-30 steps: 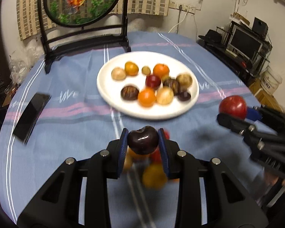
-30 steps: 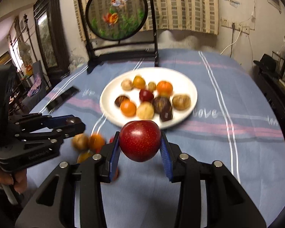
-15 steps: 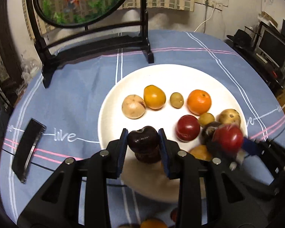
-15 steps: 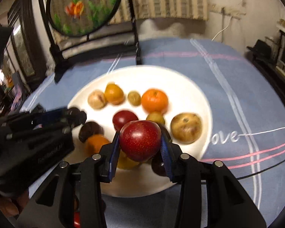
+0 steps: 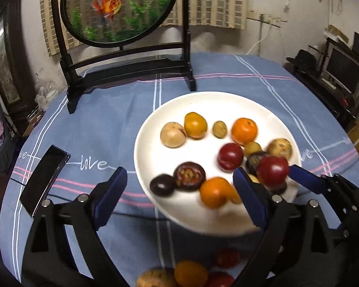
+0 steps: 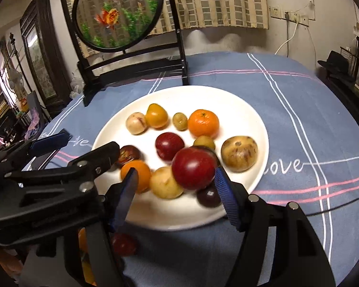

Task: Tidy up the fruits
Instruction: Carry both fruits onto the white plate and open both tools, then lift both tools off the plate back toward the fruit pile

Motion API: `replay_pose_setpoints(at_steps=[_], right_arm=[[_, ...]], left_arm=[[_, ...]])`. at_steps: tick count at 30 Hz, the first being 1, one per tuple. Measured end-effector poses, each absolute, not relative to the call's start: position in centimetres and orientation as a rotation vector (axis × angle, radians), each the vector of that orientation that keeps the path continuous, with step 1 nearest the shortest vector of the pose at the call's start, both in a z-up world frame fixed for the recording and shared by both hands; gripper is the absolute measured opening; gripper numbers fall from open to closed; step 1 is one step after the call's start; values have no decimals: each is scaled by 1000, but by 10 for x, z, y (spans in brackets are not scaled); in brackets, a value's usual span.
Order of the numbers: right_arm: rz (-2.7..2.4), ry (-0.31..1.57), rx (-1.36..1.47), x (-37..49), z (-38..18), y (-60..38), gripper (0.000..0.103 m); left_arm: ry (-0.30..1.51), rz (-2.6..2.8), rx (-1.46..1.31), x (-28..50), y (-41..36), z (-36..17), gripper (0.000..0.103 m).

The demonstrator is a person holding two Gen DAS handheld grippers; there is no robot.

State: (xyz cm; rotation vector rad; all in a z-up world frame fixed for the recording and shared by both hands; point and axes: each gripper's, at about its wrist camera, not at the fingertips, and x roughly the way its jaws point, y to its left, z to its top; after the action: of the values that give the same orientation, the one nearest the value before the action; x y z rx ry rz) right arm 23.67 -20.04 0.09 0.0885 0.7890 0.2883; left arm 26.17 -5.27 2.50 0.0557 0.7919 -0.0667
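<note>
1. Left claw [image 5: 179, 198] is opening wide, the dark plum [image 5: 162, 184] lying free on the white plate [image 5: 170, 112].
2. Right claw [image 6: 177, 184] is opening; the round red apple [image 6: 193, 168] sits between its jaws, above the plate.
3. The counter cloth [image 6: 287, 110] reads "love".

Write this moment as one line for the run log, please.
left gripper: opening, nothing gripped, dark fruit on white plate | right gripper: opening around red apple over plate | loose fruit on tablecloth

The only text to read is the word "love" [image 5: 93, 164] in white script on the blue tablecloth [image 5: 103, 124] – once to the left of the white plate [image 5: 203, 100], and once more on the cloth to its right [image 6: 284, 166].
</note>
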Motion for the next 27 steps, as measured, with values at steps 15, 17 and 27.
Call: replay_pose_setpoints(at_steps=[15, 17, 27], right_arm=[[254, 751, 43, 161, -16, -211, 71], [263, 760, 46, 158, -18, -212, 71], [279, 776, 108, 151, -20, -224, 71]], left_arm=[[826, -31, 36, 181, -27, 10, 94], [832, -23, 14, 173, -21, 6, 94], [830, 5, -32, 143, 7, -5, 94]])
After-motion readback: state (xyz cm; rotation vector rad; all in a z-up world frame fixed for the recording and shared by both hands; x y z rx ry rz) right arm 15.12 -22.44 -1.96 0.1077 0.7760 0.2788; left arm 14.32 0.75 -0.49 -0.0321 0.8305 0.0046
